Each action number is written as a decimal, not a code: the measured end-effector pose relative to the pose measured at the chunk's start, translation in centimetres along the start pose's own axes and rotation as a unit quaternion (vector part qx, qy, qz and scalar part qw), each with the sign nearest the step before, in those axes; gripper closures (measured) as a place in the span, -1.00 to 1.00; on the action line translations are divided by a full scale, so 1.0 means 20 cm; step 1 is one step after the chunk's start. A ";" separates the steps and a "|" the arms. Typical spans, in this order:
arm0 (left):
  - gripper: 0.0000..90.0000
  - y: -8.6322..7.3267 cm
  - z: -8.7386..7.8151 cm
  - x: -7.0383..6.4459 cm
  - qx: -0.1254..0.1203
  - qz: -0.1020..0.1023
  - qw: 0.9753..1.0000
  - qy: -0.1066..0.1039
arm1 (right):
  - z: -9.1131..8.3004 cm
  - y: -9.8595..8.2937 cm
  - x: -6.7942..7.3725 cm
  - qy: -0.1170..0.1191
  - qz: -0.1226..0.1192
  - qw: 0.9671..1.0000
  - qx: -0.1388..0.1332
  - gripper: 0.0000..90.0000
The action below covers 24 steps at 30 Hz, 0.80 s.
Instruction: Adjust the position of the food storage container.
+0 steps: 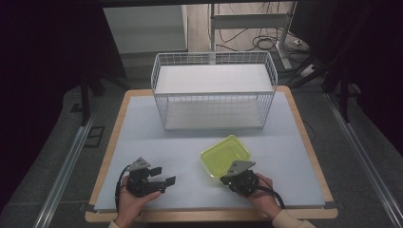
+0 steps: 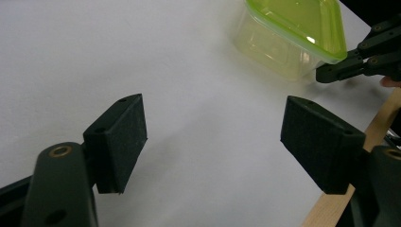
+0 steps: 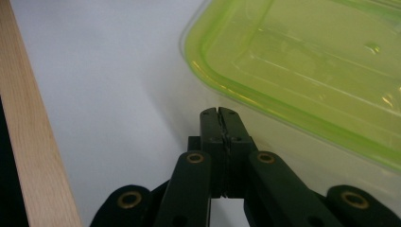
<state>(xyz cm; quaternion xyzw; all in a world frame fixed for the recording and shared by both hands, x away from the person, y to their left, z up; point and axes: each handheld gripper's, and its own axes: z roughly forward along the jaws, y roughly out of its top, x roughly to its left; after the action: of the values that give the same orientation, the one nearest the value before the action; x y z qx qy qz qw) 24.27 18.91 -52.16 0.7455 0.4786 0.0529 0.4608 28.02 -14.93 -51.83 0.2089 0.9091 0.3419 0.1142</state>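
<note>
A clear yellow-green plastic container (image 1: 225, 156) with its lid on sits on the white table top, right of the middle. My right gripper (image 1: 223, 179) is at the container's near corner. In the right gripper view its jaws (image 3: 219, 113) are pressed together with nothing between them, their tips just short of the container's rim (image 3: 307, 61). My left gripper (image 1: 164, 176) rests near the front left with its jaws wide apart. In the left gripper view the pads (image 2: 120, 142) stand far apart over bare table, with the container (image 2: 293, 33) and the right gripper (image 2: 350, 66) beyond them.
A white wire basket (image 1: 214, 92) stands at the back middle of the table. The table's wooden edge (image 1: 304, 142) frames the white surface, close to the right gripper (image 3: 28, 118). Bare white surface lies between the basket and the grippers.
</note>
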 end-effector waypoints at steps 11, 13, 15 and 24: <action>-0.49 0.00 0.00 0.00 0.000 0.000 1.000 -0.001 | 0.08 0.07 0.03 -0.006 0.010 1.000 -0.006 1.00; -0.49 0.00 0.00 0.00 0.000 0.002 1.000 0.000 | 0.10 0.07 0.03 -0.006 0.010 1.000 -0.006 1.00; -0.49 0.00 0.00 0.00 0.001 0.002 1.000 0.000 | 0.10 0.08 0.03 -0.005 0.012 1.000 -0.007 1.00; -0.49 0.00 0.00 0.00 0.001 0.002 1.000 -0.001 | 0.15 0.11 0.04 -0.013 0.018 1.000 -0.013 1.00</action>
<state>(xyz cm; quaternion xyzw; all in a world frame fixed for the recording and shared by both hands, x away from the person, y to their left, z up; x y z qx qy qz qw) 24.31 18.87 -52.19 0.7472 0.4766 0.0528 0.4602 29.00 -11.35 -52.52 0.2279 0.8991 0.3532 0.1225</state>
